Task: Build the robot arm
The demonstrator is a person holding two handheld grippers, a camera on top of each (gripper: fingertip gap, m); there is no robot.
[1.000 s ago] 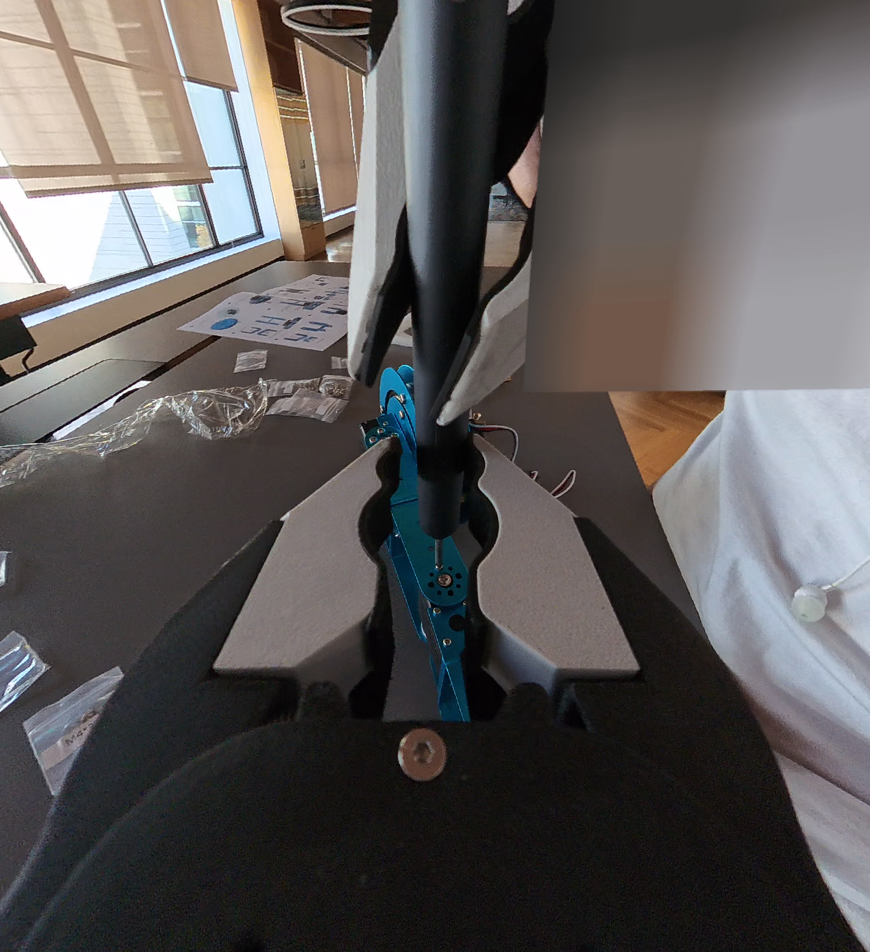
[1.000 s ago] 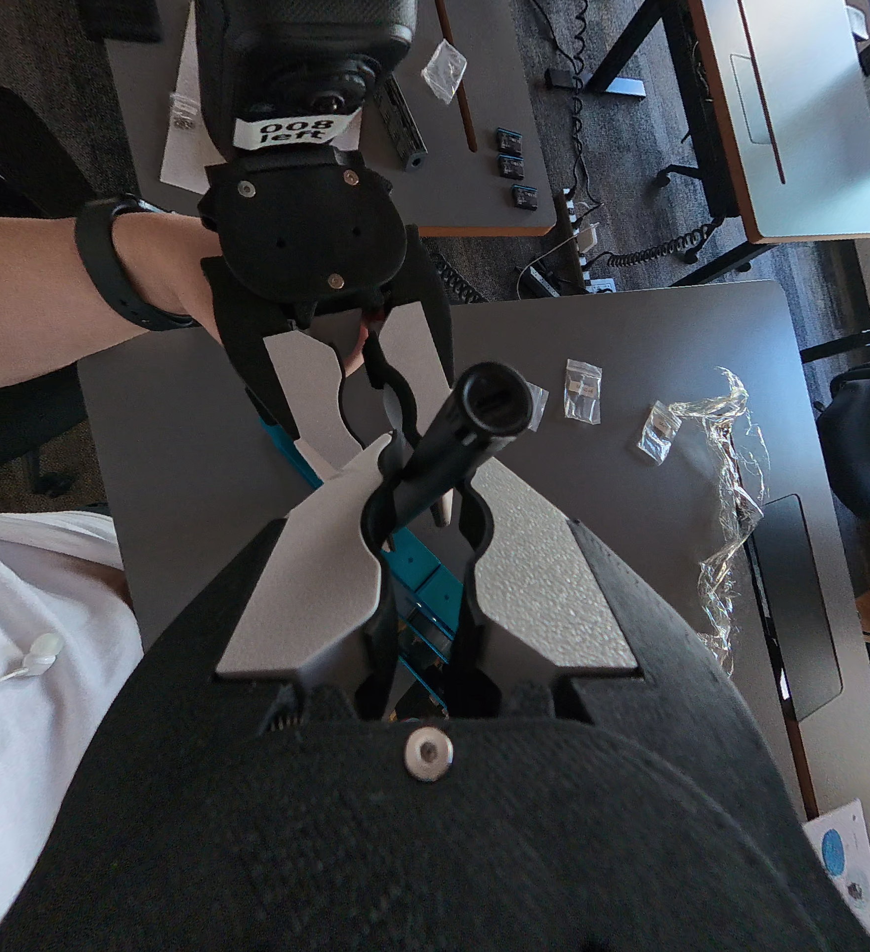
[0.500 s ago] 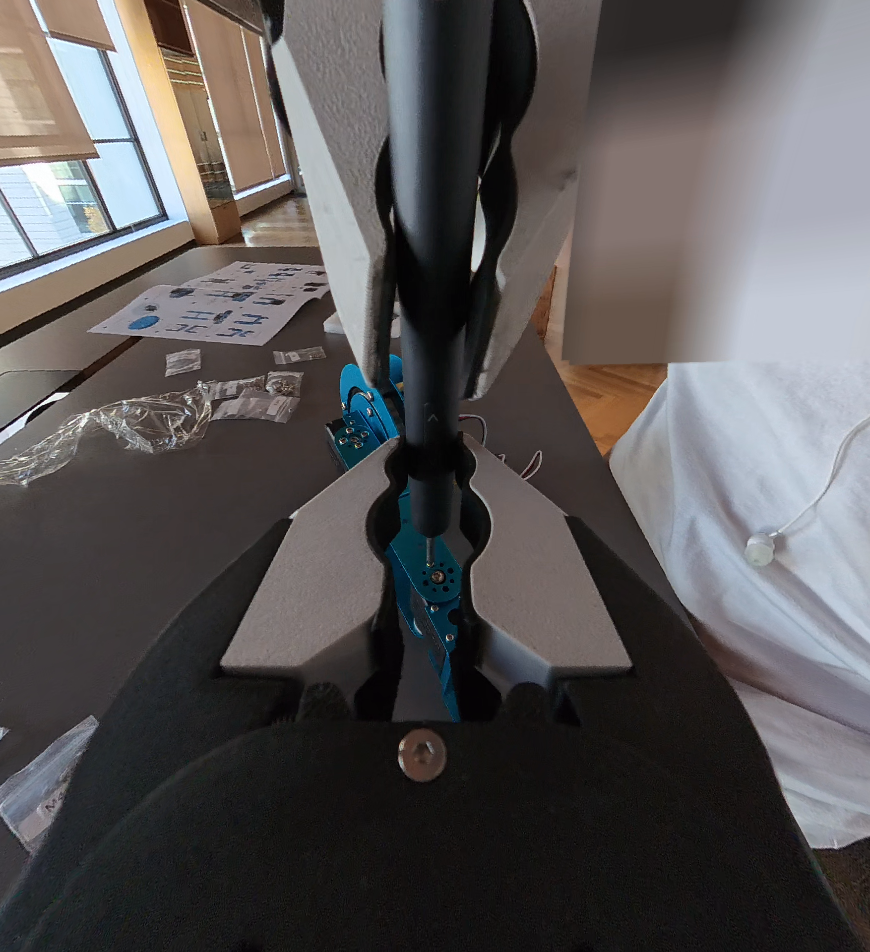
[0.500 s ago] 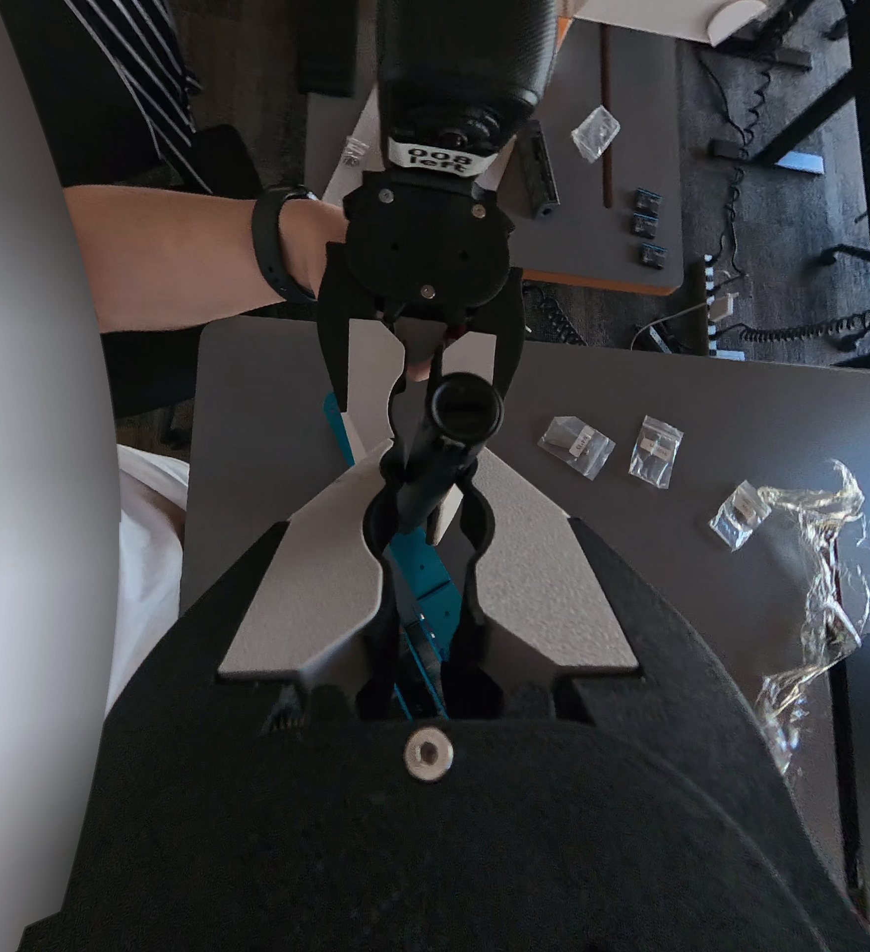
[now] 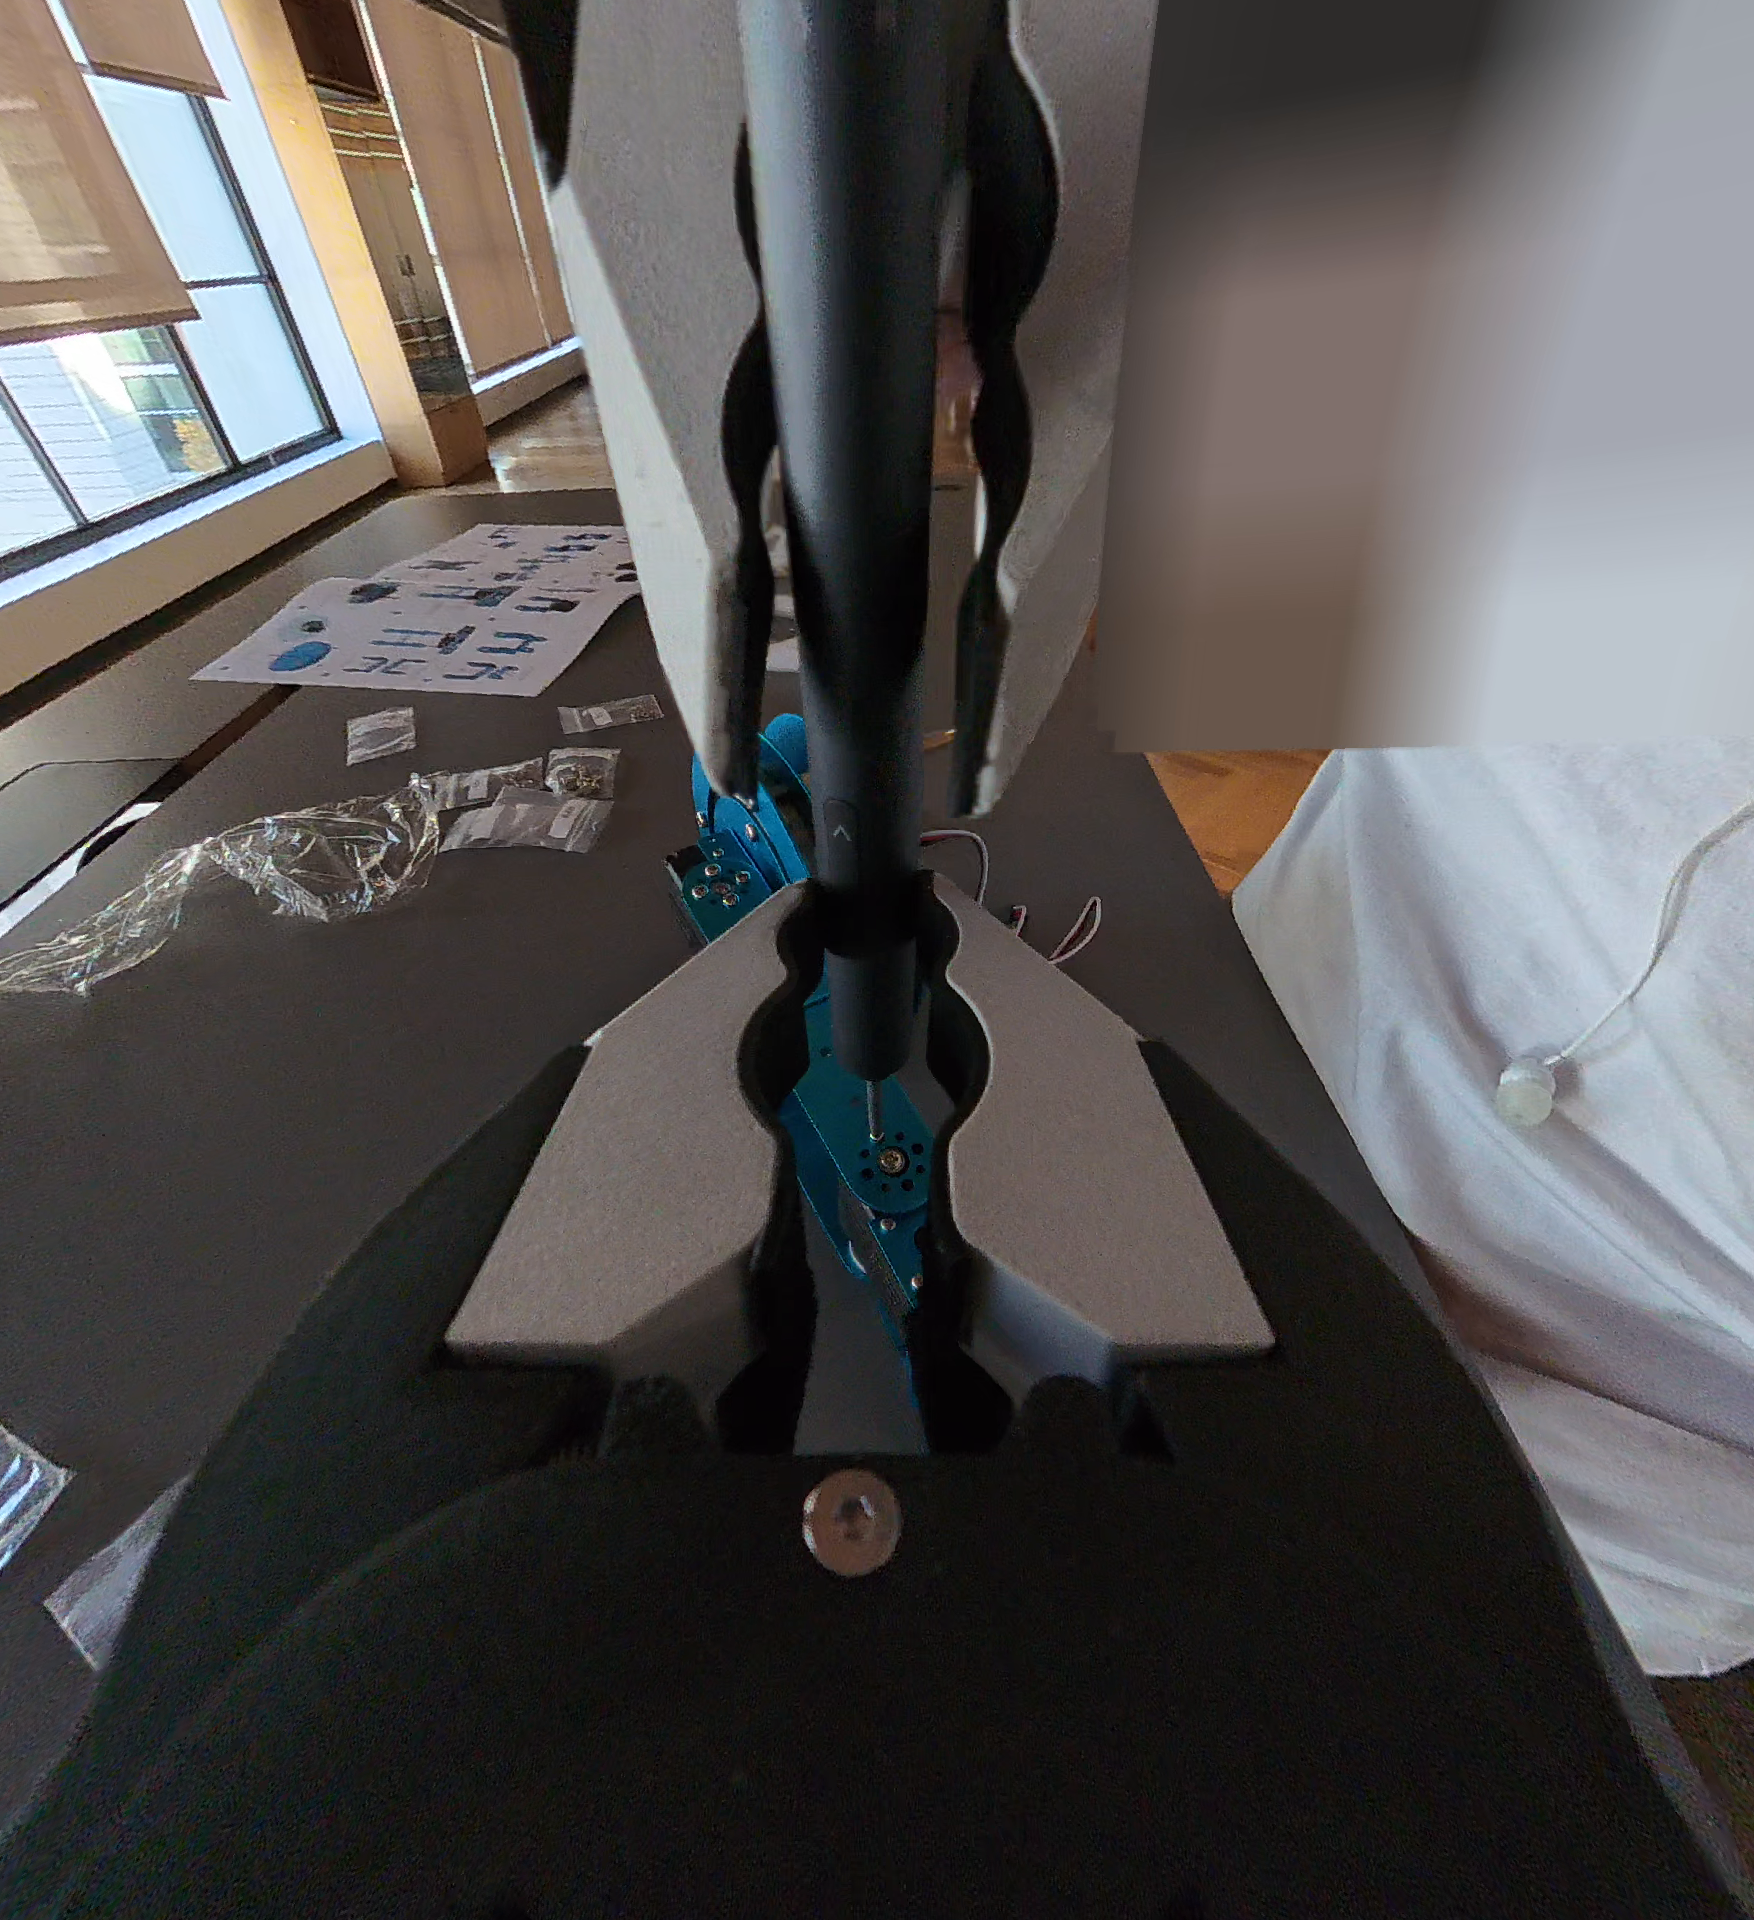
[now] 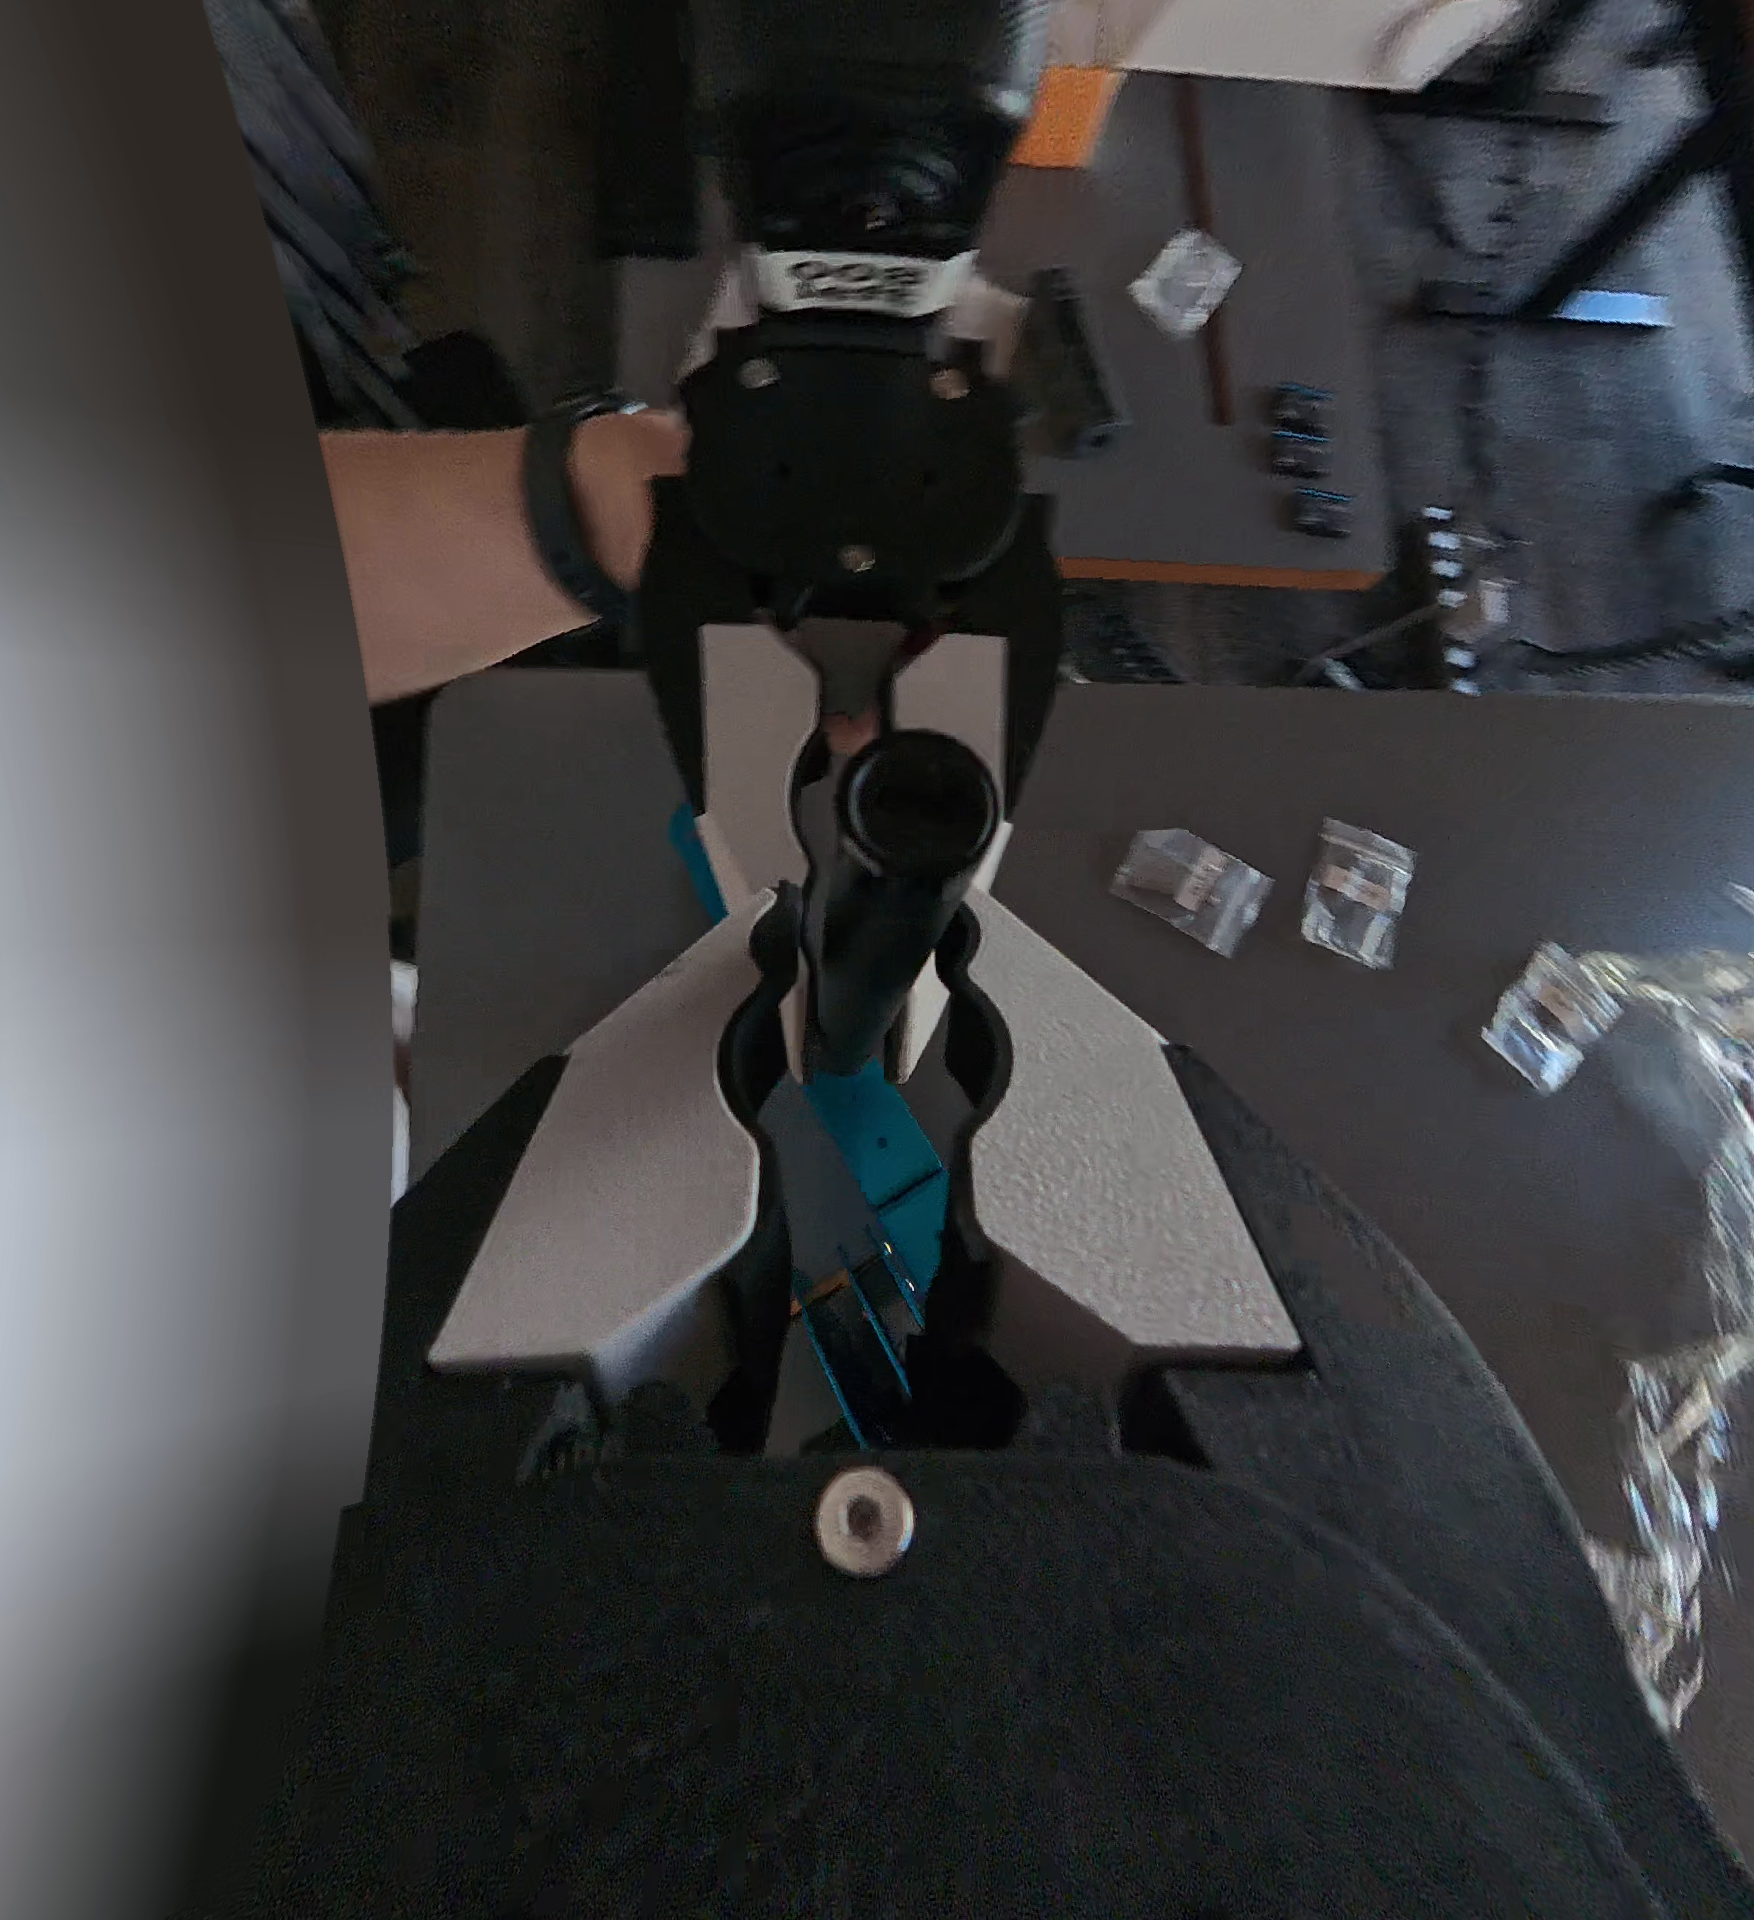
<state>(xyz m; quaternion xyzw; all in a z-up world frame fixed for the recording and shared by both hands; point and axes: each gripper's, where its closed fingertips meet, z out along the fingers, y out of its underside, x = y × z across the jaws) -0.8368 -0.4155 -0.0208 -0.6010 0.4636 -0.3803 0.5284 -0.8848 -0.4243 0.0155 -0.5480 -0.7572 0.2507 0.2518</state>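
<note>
My left gripper [image 5: 868, 904] is shut on a blue metal bracket assembly [image 5: 888, 1195] lying on the dark table [image 5: 333, 1091]. My right gripper [image 6: 873, 920] is shut on a black screwdriver [image 6: 914, 821] and holds it upright from above. In the left wrist view the screwdriver [image 5: 852, 520] comes down between my left fingertips, with its bit on a screw [image 5: 892, 1151] in the round blue hub. The right gripper [image 5: 852, 795] hangs just above the left one. The right wrist view is motion-blurred and shows the left gripper [image 6: 857, 1029] under the screwdriver and the blue bracket [image 6: 873, 1132] below.
Crumpled clear plastic [image 5: 281, 873], small parts bags [image 5: 530, 810] and a printed sheet [image 5: 437, 634] lie on the table to the left. Two more bags [image 6: 1190, 894] lie nearby. A person in a white shirt [image 5: 1527, 1143] stands close at the table's right edge.
The right gripper has swung round until it sits square over the left gripper, bringing the screwdriver more upright. The bit has stayed on the screw. The left gripper has kept its hold.
</note>
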